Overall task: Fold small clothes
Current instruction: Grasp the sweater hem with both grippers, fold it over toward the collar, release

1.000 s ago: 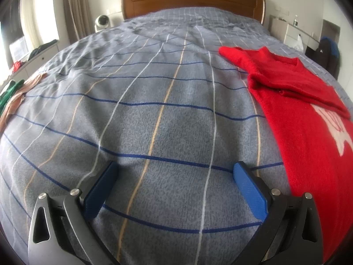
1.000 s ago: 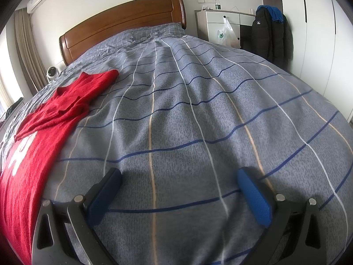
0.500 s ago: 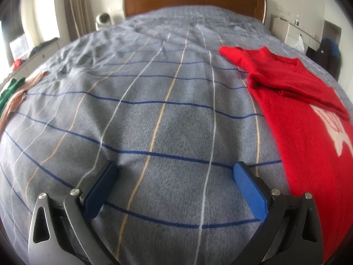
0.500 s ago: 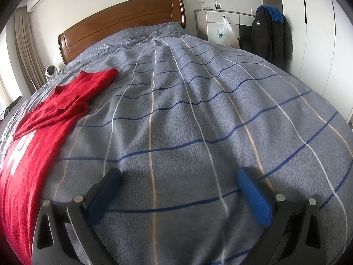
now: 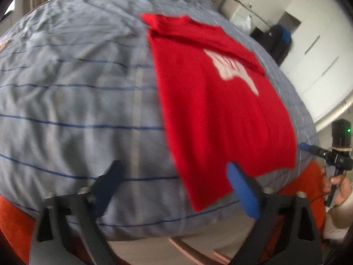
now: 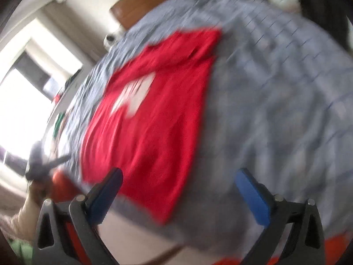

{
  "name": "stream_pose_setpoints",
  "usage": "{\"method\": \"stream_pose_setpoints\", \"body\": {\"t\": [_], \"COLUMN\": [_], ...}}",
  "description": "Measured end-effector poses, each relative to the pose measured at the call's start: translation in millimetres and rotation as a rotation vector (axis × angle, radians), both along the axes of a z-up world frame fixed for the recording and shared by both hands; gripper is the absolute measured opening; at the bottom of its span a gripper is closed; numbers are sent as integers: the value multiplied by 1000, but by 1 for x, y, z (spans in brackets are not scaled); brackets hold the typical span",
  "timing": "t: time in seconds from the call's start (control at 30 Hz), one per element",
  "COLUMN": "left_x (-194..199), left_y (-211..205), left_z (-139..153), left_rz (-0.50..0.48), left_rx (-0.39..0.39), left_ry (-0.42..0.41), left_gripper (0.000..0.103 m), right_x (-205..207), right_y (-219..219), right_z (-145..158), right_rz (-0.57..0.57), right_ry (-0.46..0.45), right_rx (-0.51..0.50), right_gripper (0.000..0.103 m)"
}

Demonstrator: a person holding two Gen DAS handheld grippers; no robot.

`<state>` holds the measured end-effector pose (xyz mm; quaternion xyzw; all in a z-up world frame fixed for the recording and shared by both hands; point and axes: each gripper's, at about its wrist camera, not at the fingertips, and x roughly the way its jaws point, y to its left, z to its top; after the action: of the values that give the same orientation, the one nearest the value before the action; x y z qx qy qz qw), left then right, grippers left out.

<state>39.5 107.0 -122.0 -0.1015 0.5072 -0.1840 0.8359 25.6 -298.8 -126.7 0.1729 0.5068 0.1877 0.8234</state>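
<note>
Both your grippers, left gripper (image 5: 178, 190) and right gripper (image 6: 181, 195), hang with jaws spread wide, holding nothing. The red knit sweater with a white chest motif (image 5: 211, 101) lies flat on the grey checked bed cover (image 5: 77, 92), long axis running away from you, hem nearest, between the two hands.

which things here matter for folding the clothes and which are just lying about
For the job:
red sweater, lying on the bed
left gripper, jaws open
right gripper, jaws open
bed, the folding surface

Just lying about:
dark jacket
white cupboard
wardrobe
headboard
</note>
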Motion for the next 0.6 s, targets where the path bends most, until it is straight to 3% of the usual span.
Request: {"method": "stream_pose_setpoints", "body": {"t": [0.1, 0.13, 0.17, 0.2, 0.27, 0.37, 0.47, 0.53, 0.6], "left_x": [1, 1, 1, 2, 0, -8, -8, 3, 16], "left_y": [-23, -29, -33, -30, -17, -4, -9, -9, -5], "left_z": [-10, -13, -15, -17, -19, -15, -4, 17, 37], "left_rz": [-56, -73, -69, -53, -18, 7, 1, -1, 2], "left_rx": [-19, -11, 19, 6, -53, -77, -79, -127, -162], "left_ry": [53, 58, 62, 74, 103, 105, 91, 56, 10], "left_gripper": [61, 21, 6, 5, 4, 4, 4, 4, 4], "right_x": [-10, -10, -8, -5, -5, -16, -26, -24, -15], "right_y": [17, 20, 22, 23, 16, -7, -27, -31, -24], "right_z": [-14, -19, -25, -28, -30, -22, -20, -11, 6], "right_rz": [17, 19, 21, 18, -17, -76, -121, -147, -150], "right_ry": [24, 37, 62, 77, 92, 99, 112, 74, -19], "right_rx": [28, 44, 50, 30, -9, -22, 47, 103, 159], "right_gripper": [83, 77, 55, 9, 4, 4, 4, 4, 4]}}
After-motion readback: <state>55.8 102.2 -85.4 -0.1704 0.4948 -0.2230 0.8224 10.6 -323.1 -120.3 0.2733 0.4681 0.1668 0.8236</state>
